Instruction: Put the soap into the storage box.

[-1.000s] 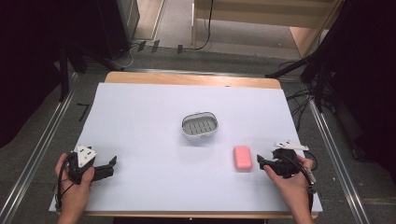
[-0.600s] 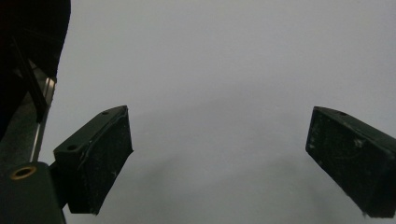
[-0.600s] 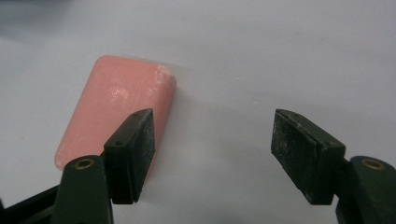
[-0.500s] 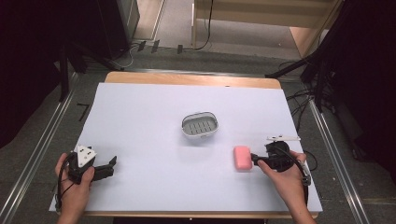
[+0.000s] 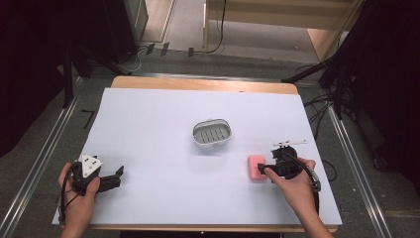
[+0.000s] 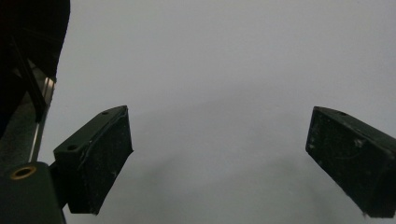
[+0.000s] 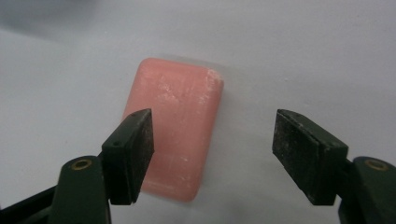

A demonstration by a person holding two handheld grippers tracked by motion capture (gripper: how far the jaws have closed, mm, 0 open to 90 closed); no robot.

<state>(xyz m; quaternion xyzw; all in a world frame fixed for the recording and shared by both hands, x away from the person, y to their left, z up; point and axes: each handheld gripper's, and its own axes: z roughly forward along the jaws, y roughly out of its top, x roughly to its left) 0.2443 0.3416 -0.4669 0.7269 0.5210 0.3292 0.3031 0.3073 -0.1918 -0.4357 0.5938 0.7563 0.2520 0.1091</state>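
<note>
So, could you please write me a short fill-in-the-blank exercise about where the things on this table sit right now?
1. The bar of soap is ____ in colour.
2. The right gripper has its jaws ____, one of them over the soap.
3. The soap dish holds ____.
4. The left gripper points at bare white ____.

Missing words: pink; open; nothing; table

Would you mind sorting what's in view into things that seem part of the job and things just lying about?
Likely in play:
soap
dish
right gripper, open at the soap

Lying about:
left gripper, open, idle
floor cables
</note>
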